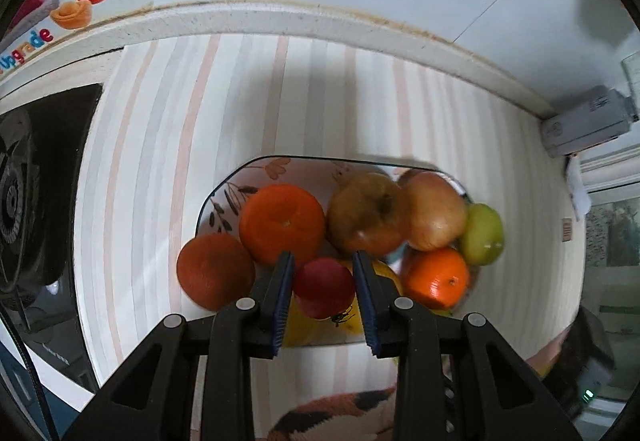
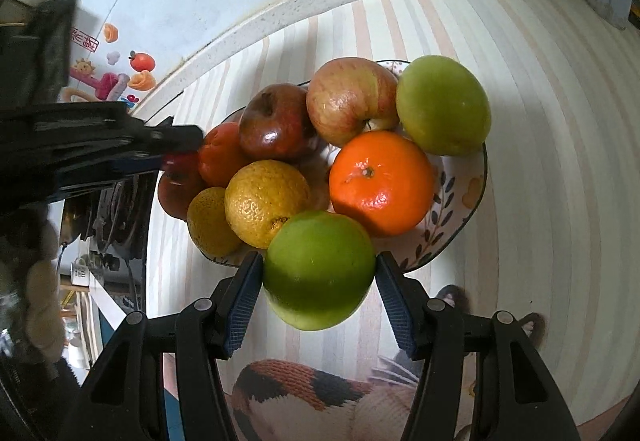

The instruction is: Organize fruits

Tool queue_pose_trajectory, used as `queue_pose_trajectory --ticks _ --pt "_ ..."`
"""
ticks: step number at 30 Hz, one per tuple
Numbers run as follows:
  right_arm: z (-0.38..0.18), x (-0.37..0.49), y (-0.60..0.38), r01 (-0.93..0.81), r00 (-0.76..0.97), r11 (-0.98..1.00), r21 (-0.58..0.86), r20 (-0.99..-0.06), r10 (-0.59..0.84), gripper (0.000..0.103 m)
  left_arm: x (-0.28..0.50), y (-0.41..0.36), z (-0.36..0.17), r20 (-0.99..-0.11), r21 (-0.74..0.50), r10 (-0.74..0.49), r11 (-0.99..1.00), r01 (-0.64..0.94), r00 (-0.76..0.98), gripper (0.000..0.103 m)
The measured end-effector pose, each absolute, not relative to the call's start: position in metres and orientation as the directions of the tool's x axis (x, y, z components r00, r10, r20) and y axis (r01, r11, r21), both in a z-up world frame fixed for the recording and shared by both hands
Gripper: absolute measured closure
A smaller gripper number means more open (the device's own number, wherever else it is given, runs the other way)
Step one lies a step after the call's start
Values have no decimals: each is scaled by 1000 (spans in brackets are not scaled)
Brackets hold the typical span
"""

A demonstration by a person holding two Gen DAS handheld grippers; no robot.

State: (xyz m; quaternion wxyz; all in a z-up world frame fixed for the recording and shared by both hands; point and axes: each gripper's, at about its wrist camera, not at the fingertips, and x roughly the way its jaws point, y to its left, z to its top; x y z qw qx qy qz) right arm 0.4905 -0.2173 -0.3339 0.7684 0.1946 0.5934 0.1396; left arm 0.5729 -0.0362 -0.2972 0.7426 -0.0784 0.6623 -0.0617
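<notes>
Left gripper (image 1: 323, 257) clamped on small red fruit (image 1: 324, 287) between its pads; right gripper (image 2: 319, 260) gripping green apple (image 2: 319, 269), plate (image 2: 478, 183) of fruit beyond the fingertips

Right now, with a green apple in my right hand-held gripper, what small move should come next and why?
Probably lower the green apple a little onto the plate edge before opening the right hand-held gripper. The pads grip both its sides, and the pile beneath is crowded, so dropping it may make fruit roll.

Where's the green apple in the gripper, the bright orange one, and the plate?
green apple (image 2: 319, 269), right wrist view, middle of its skin
bright orange (image 2: 380, 183), right wrist view, its front
plate (image 2: 460, 209), right wrist view, patterned rim
</notes>
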Motion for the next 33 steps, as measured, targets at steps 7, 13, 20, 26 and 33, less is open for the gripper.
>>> queue_pose_trajectory --ticks 7,13,20,26,33 --pt "-335 491 -220 29 246 882 471 -858 450 41 575 -40 -319 -980 -185 -184 983 -5 71 75" --pt "-333 491 -226 69 229 880 470 -866 444 26 578 -36 -318 -982 -188 -187 982 -25 40 68" --pt "-307 486 -232 58 259 928 369 -903 343 9 560 -31 -300 -986 -131 -131 991 0 99 51" --pt "-279 476 -233 31 300 982 187 -939 169 6 522 -25 -276 -980 -69 -69 998 8 185 15" --pt "-242 446 -230 17 369 995 99 -925 85 5 471 -13 -252 -962 -30 -22 999 -24 270 11"
